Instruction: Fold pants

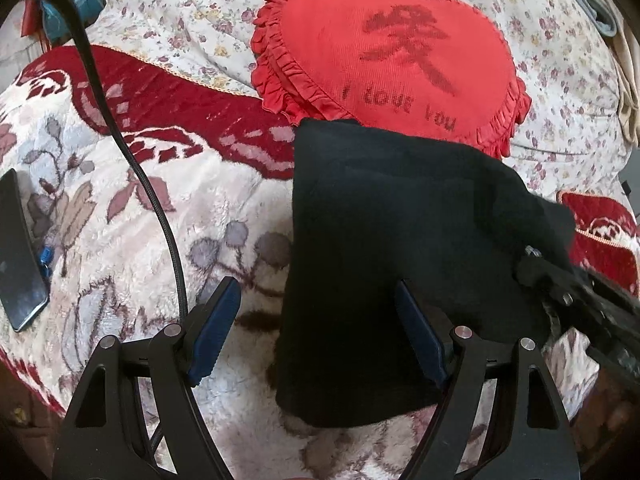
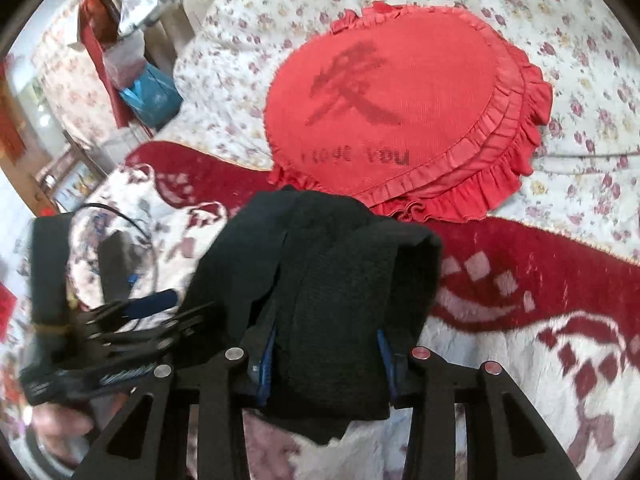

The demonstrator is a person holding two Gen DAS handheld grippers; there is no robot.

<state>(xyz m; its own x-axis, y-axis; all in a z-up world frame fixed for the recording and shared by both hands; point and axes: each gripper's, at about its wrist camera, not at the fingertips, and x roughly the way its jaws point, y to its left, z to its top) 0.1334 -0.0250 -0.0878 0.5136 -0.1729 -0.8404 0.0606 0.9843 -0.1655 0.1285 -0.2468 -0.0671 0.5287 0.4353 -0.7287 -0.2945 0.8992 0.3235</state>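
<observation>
Black pants (image 2: 320, 280), folded small on the fleece blanket (image 1: 140, 216), bunched between the right gripper (image 2: 326, 364) fingers, pads clamped on the thick fold for a carry. Left gripper (image 1: 316, 332) spread wide, empty, straddling the bundle's near edge, seemingly for support.

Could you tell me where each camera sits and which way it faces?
Left wrist: on the left gripper, angled down at the black pants on the blanket; its open fingers show, the right gripper at the right edge.
Right wrist: on the right gripper, looking down at pants between its fingers; a hand shows lower left.
Shared: pants, red cushion, blanket.
</observation>
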